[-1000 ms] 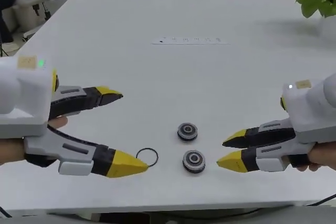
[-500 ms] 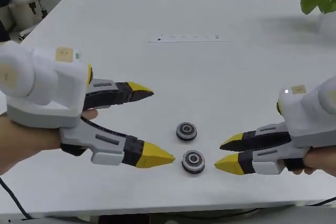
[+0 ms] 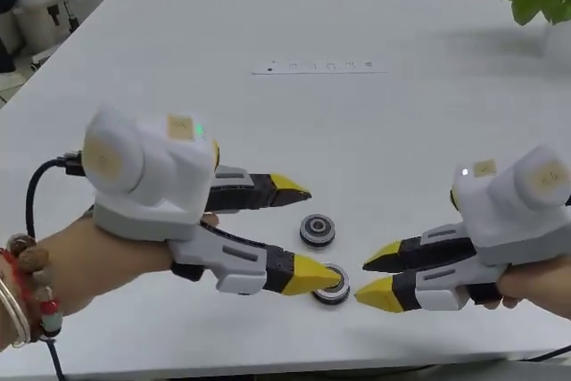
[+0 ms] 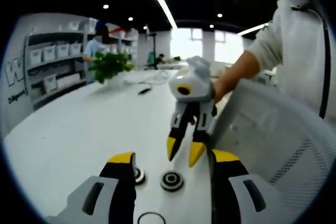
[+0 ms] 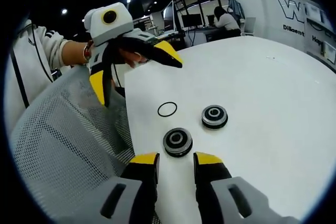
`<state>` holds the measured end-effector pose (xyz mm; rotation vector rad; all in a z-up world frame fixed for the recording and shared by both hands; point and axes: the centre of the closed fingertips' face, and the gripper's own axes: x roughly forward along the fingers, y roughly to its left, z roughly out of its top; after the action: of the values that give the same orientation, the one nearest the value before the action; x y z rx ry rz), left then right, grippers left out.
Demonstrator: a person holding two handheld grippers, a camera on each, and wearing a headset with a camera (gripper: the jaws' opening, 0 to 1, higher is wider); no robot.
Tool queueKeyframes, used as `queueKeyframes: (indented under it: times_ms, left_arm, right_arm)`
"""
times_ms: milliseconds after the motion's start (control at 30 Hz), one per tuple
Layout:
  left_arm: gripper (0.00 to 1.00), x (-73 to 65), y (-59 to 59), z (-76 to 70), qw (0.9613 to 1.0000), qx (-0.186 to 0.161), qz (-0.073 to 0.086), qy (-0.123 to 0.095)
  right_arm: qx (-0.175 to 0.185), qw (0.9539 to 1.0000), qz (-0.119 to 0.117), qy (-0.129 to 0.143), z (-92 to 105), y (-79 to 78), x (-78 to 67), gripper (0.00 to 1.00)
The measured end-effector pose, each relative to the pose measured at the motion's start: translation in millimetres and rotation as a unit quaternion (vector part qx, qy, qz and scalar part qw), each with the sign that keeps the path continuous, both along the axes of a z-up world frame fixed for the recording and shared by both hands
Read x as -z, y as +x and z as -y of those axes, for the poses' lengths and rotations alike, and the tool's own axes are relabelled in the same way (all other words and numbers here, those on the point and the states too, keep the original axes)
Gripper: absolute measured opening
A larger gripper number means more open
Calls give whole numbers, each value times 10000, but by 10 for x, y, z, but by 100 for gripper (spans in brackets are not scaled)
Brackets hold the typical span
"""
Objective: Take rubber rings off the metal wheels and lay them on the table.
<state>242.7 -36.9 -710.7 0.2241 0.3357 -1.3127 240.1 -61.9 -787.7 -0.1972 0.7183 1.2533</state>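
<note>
The left tool (image 3: 322,235) is spread wide and holds nothing. Its lower jaw tip lies over the near metal wheel (image 5: 177,141) at the lower middle of the head view, and its upper jaw reaches past the far metal wheel (image 5: 214,116). That wide stance looks meant to straddle the near wheel and steady it.

Opposite it, the right tool (image 3: 365,280) has its jaws only a narrow gap apart, also empty. Its tips point at the same wheel from the right and sit just beside its rim. A slim gap suits pinching something thin, so I judge it is lining up to nip the band off while the other tool braces.

Both wheels lie flat on the white counter (image 3: 375,131), near each other but apart. Both look dark around the rim, so their rings probably remain on.

One loose rubber ring (image 5: 167,109) lies flat on the counter, up and left of the wheels in the right gripper view and clear of the work.
</note>
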Motion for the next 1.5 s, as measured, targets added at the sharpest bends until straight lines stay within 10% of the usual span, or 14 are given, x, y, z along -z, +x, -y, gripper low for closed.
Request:
queueKeyframes:
  times_ms: [633, 1500]
  left_arm:
    - [39, 645, 90, 156, 9961, 302, -9, 824]
    - [17, 812, 37, 92, 9970, 306, 71, 713]
  right_arm:
    - [-248, 9994, 10, -240, -98, 11, 160, 19]
    - [-352, 9989, 140, -283, -145, 22, 213, 16]
